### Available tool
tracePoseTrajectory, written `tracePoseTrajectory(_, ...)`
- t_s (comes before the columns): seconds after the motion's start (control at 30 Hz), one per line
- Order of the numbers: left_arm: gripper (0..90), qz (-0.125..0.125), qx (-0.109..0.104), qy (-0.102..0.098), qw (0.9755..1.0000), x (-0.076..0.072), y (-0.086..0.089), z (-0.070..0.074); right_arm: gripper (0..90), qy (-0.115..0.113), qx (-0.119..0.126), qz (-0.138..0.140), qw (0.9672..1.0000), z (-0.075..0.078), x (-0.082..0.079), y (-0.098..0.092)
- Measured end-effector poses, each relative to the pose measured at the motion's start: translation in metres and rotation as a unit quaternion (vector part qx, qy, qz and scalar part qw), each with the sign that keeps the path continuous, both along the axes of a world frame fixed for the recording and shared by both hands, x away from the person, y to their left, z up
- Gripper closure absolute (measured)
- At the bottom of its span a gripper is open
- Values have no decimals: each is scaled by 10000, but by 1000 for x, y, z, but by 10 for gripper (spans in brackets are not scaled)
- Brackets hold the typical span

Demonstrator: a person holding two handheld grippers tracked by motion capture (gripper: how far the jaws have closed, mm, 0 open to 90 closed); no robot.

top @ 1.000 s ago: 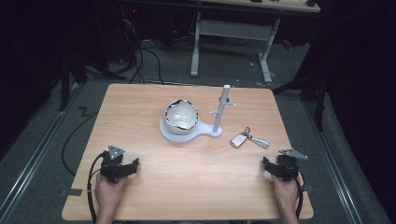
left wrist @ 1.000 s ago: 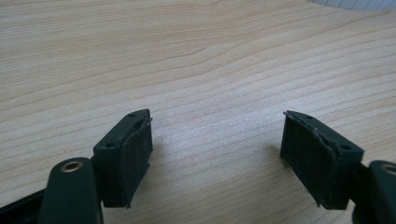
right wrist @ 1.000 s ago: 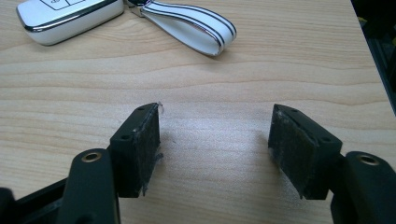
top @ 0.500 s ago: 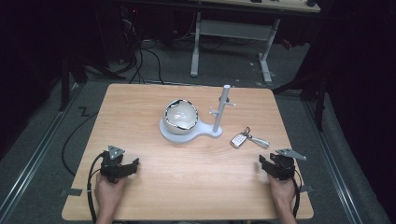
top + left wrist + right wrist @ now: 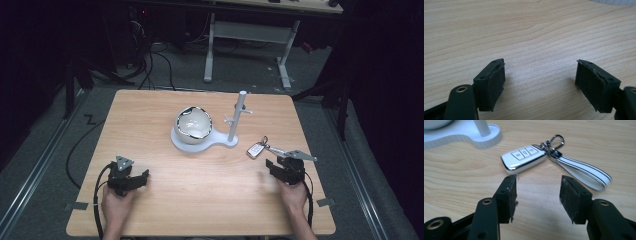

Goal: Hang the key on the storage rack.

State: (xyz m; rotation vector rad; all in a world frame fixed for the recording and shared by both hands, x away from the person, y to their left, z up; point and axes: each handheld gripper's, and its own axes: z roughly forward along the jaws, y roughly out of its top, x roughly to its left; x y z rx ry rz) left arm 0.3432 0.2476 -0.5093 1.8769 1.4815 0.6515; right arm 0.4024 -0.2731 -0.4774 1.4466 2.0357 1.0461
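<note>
Left claw (image 5: 136, 180), lower left of the high view: jaws spread wide over bare wooden counter (image 5: 150, 125), holding nothing.

Right claw (image 5: 537, 192), lower right of the high view: jaws have just been closing to a narrower gap, nothing between them, pads clear of the key.

White car key fob (image 5: 524, 158), upper centre of the right gripper view: flat on the counter just beyond the jaw tips, clipped to a white striped strap (image 5: 584, 172).

White stand (image 5: 220, 140) with bowl (image 5: 193, 124) and post (image 5: 238, 115), centre of the high view.
</note>
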Motion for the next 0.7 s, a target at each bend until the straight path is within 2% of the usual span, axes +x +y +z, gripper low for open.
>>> tracePoseTrajectory(0.2, 245, -1, -1, 0, 10000, 0, 0, 0, 436, 126, -74, 70, 9999, -1, 14, 16)
tracePoseTrajectory(0.43, 243, -9, 14, 1, 10000, 0, 0, 0, 398, 215, -326, -1, 9992, -2, 32, 34)
tracePoseTrajectory(0.6, 242, -24, 18, 4, 10000, 0, 0, 0, 367, 318, -348, 1, 9989, -4, 42, 43)
tracePoseTrajectory(0.7, 243, -26, 18, 4, 10000, 0, 0, 0, 329, 548, -290, -9, 9981, -10, 52, 51)
